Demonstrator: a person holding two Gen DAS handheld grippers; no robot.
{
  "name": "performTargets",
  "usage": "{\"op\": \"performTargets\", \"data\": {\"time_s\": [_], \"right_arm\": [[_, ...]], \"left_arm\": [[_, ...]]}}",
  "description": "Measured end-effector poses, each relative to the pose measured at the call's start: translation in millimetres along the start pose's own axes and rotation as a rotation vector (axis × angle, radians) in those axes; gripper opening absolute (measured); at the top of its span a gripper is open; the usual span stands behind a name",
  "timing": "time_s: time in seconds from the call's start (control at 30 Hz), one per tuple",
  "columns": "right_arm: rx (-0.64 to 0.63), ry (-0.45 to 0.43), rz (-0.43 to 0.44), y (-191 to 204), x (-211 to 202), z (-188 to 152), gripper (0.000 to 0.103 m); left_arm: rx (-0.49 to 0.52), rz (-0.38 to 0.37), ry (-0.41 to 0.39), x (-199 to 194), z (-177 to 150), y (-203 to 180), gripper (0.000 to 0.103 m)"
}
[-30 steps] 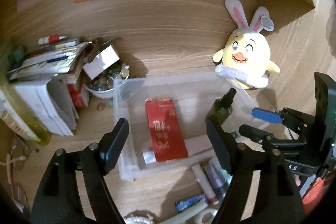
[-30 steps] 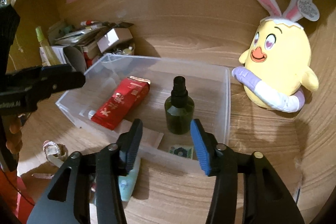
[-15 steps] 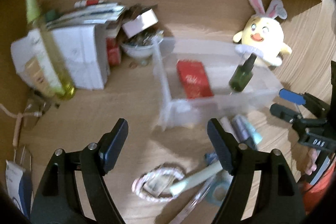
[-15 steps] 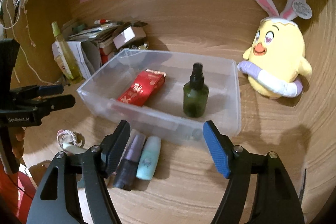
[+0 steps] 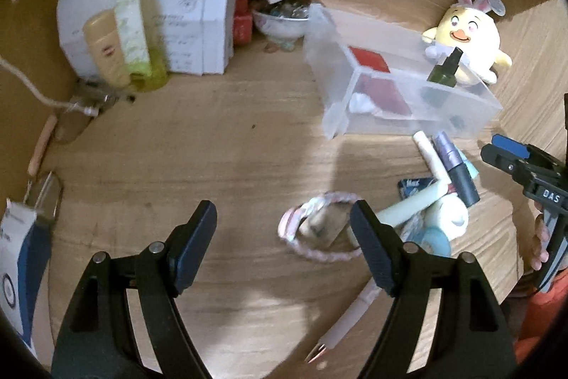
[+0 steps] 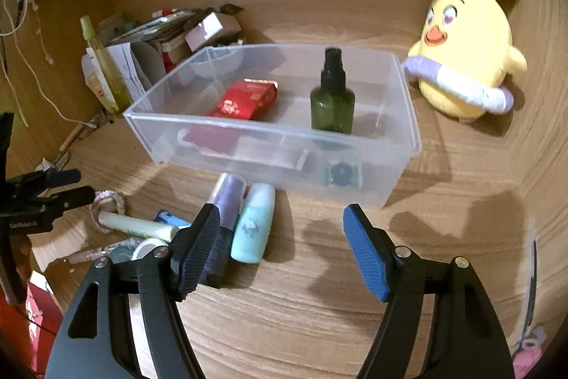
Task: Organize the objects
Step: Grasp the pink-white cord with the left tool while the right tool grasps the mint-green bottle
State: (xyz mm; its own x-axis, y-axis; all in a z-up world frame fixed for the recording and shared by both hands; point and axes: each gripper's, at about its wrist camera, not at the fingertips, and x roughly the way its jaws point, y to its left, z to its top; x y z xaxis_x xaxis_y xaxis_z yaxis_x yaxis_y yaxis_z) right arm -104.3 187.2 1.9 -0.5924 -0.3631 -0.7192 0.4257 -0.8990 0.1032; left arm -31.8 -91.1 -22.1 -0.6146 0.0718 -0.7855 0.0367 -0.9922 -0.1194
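A clear plastic bin [image 6: 408, 102] holds an upright green spray bottle [image 6: 332, 105] and a red box [image 6: 245, 102]. In front of it lie a mint bottle [image 6: 254, 226], a purple tube [image 6: 227, 198], a pale green tube [image 6: 138, 226], a tape roll [image 6: 149, 245] and a pink braided band [image 5: 319, 254]. My right gripper [image 6: 280, 212] stands open over bare wood, just before the bin, its left finger above the purple tube. My left gripper [image 5: 283, 212] is open too, with the band just ahead of its right finger.
A yellow plush chick [image 6: 461, 59] sits right of the bin. White boxes, papers, a tall yellow-green bottle [image 5: 129, 9] and a bowl [image 5: 280, 20] crowd the back left. A pink pen [image 5: 349, 322] lies near my left gripper. Bare wood spreads left of the band.
My right gripper's jaws have widened and it has backed away from the green bottle in the bin. My left gripper has drawn back from the bin to the loose items in front.
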Motion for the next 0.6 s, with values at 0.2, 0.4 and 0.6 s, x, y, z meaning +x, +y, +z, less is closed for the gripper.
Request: {"op": "performTargets", "data": {"time_s": [0.2,0.4,0.6], "right_arm": [[0.014,0.031,-0.016,-3,12,-3,0.069],[-0.013,0.052,-0.016,3,23,-3,0.065],[-0.048,0.061,-0.023,10,30,0,0.058]], "left_arm": [[-0.01,-0.004,0.042,9,-13,6,0.058],[0.0,-0.022,0.034,8,-14,7,0.049],[0.005,-0.004,0.046,10,-11,12,0.038]]}}
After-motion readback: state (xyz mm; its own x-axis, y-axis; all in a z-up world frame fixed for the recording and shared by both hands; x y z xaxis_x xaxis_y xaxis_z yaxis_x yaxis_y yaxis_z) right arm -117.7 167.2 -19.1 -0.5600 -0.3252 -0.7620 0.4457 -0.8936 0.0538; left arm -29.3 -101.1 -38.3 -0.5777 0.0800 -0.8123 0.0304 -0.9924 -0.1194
